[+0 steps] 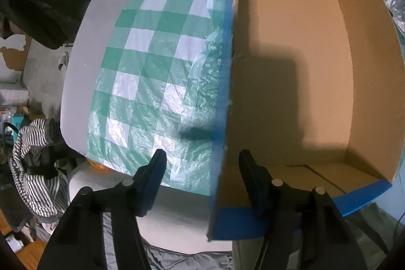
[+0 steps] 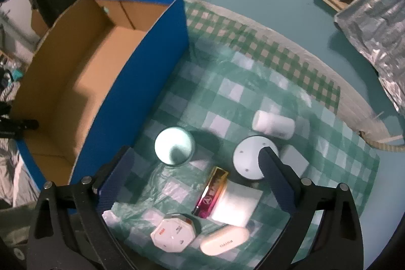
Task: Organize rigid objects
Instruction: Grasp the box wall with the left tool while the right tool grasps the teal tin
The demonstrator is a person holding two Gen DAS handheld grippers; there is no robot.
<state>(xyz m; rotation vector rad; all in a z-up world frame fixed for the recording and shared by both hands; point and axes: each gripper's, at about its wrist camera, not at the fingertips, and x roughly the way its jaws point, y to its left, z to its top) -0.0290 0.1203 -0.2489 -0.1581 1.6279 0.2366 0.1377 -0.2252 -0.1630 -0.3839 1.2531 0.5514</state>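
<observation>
Small rigid items (image 2: 211, 192) on checked cloth beside open blue carton (image 2: 141, 82).

A lived-in home: checked plastic tablecloth (image 1: 152, 72), striped clothing (image 1: 33, 163) heaped nearby (peeling wall behind)

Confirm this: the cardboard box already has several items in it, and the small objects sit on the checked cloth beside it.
Not quite. The cardboard box is empty, as the left wrist view shows. The small objects, such as the pink tube, do sit on the checked cloth beside it.

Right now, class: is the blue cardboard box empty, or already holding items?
Empty. The blue cardboard box shows only bare brown floor; the white bottle and gold-pink box lie outside on the checked cloth.
</observation>
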